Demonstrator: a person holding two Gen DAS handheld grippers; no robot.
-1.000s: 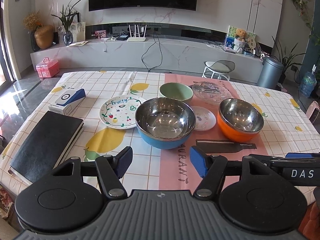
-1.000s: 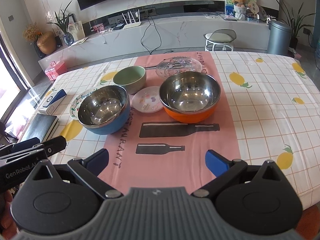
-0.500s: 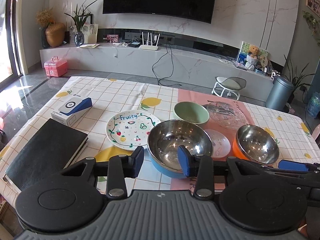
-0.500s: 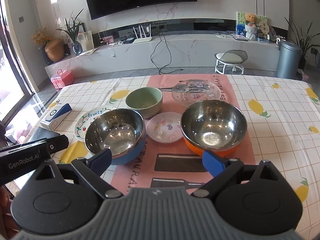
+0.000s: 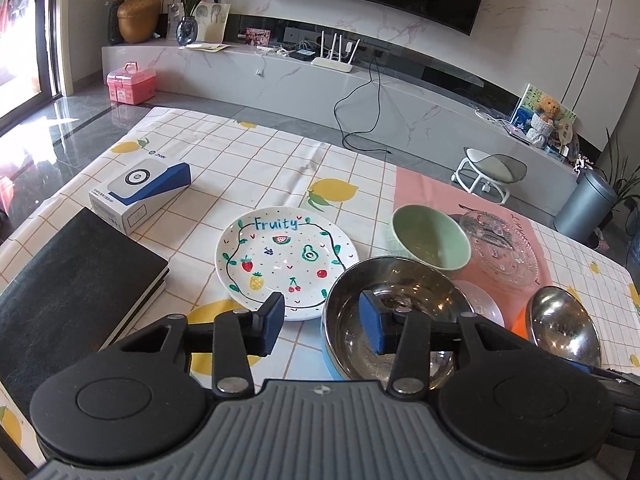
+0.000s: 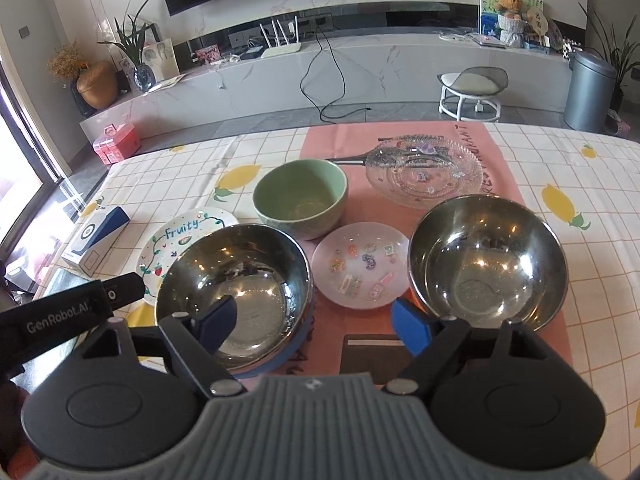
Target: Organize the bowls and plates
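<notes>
My left gripper [image 5: 322, 326] straddles the left rim of the steel bowl with the blue outside [image 5: 396, 312]: one finger inside, one over the edge of the "Fruity" plate [image 5: 280, 260]. Its jaws are opening and no pad touches the rim. My right gripper [image 6: 316, 326] is wide and closing, hovering between that blue bowl [image 6: 236, 280] and the orange-sided steel bowl [image 6: 488, 268], with nothing gripped. Just ahead lies the small pink plate [image 6: 360, 264]. Behind it stand a green bowl [image 6: 300, 200] and a clear glass plate [image 6: 424, 172].
A black notebook [image 5: 72, 280] and a white and blue box [image 5: 140, 188] lie on the left of the lemon-print tablecloth [image 5: 248, 160]. The left gripper's body [image 6: 80, 308] juts in at the left of the right wrist view.
Both grippers have moved forward and down toward the bowls. The left jaws narrowed and now straddle the blue bowl's rim, and the left view has tilted. The right jaws narrowed a little.
</notes>
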